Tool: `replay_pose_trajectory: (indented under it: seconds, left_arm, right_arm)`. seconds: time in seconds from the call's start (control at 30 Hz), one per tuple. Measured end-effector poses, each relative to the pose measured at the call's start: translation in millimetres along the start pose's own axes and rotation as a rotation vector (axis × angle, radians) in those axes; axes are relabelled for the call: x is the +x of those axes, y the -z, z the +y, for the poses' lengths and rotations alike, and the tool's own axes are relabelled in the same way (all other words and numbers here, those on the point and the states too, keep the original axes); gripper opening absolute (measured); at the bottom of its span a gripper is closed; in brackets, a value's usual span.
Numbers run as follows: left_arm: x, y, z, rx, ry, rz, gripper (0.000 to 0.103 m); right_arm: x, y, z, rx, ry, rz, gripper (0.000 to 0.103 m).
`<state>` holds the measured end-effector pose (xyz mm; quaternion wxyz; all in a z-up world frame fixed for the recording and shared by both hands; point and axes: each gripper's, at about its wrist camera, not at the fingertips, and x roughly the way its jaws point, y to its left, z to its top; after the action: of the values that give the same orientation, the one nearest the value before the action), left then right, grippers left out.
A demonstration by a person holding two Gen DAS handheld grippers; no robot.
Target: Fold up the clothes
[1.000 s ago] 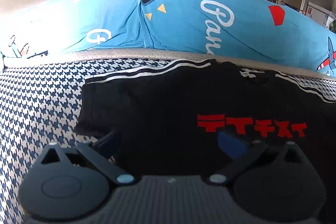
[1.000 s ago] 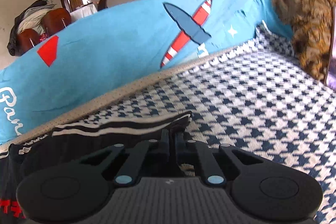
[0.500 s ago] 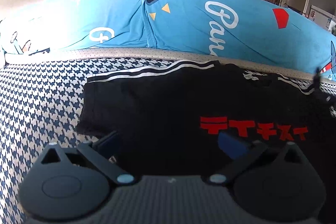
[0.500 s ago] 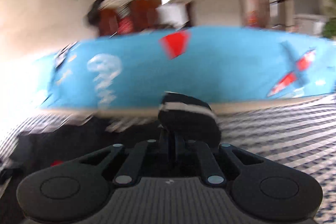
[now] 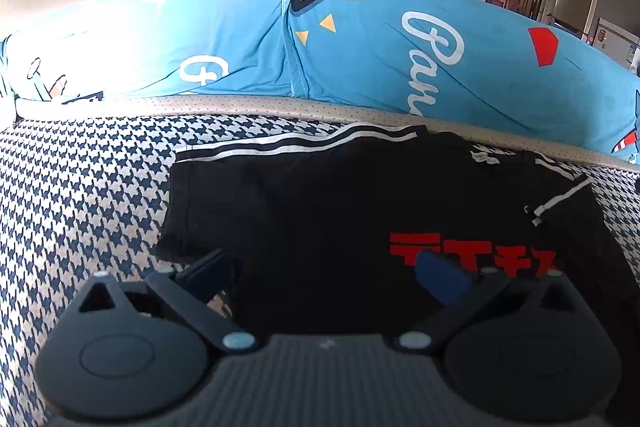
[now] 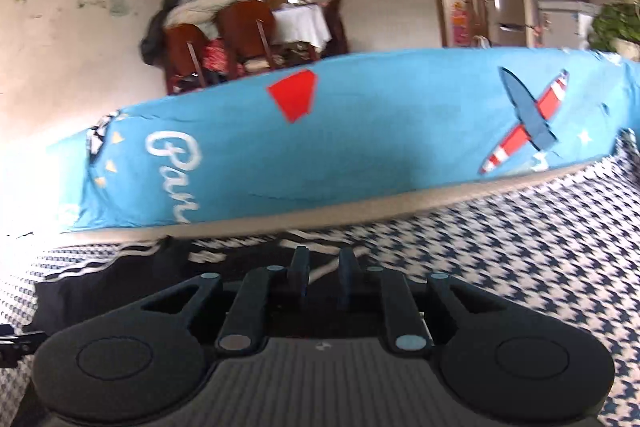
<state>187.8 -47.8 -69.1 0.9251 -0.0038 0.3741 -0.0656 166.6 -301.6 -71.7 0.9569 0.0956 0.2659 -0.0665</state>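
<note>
Item: black T-shirt (image 5: 320, 211), red block lettering (image 5: 472, 251), white stripes along the far hem. Lies flat on the houndstooth sofa cover (image 5: 80, 195), centre to 3 o'clock in the left wrist view; right sleeve (image 5: 560, 203) folded inward over the body at 2 o'clock.

Item: left gripper (image 5: 324, 275). Jaws spread wide, nothing between them, poised over the shirt's near edge at 6 o'clock.

Item: right gripper (image 6: 323, 271). Fingers (image 6: 300, 267) parted by a narrow gap, nothing held; shirt fabric (image 6: 120, 279) lies just ahead, toward 9 o'clock.

Item: blue printed cushion (image 5: 360, 47), along the sofa back, 12 o'clock.

Item: wooden chairs (image 6: 224, 39), beyond the cushion, 11 o'clock in the right wrist view.
</note>
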Motion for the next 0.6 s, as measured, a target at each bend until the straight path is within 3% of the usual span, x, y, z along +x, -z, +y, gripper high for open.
replay_pose_trajectory:
  seconds: [0.37, 0.47, 0.6]
  left_arm:
    - [1.0, -7.1, 5.4, -0.022, -0.012, -0.006, 0.103]
    - [1.8, -11.3, 12.8, -0.040, -0.022, -0.003, 0.103]
    - [4.8, -17.2, 28.3, -0.083, -0.046, 0.010, 0.103]
  right_arm:
    - [0.8, 43.5, 12.7, -0.141, 0.002, 0.198, 0.018]
    - [5.7, 57.0, 21.0, -0.149, 0.038, 0.279, 0.026]
    - [4.0, 66.1, 35.7, -0.194, 0.109, 0.294, 0.028]
